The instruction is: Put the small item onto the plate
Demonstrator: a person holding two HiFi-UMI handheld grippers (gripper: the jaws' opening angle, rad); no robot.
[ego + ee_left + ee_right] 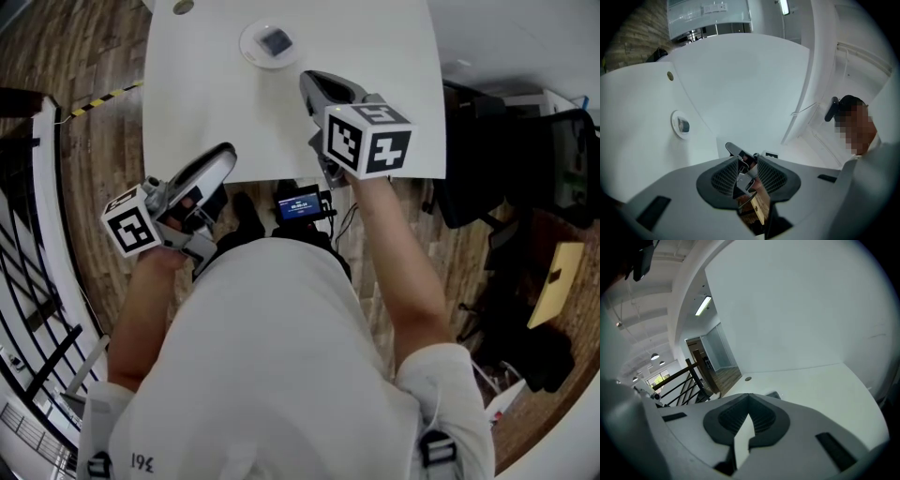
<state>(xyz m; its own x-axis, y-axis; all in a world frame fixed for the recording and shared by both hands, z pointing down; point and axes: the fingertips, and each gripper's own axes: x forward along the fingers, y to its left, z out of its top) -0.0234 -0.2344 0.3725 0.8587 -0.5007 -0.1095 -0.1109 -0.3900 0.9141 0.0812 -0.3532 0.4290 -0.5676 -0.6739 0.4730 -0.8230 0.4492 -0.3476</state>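
A small white plate (255,47) sits at the far side of the white table (206,94), and a small dark item (276,41) lies on it. The left gripper view shows the plate (675,123) and item (684,125) at the left. My right gripper (314,82) hovers over the table just near and right of the plate. Its jaws are shut with nothing between them, and its own view (749,398) shows no plate. My left gripper (225,155) hangs off the table's near left edge, its jaws (747,161) a little apart and empty.
A small round disc (183,7) lies at the table's far left corner. A stair railing (37,281) runs along the left. Dark chairs (478,159) stand to the right of the table. A small screen device (300,204) hangs at the person's chest.
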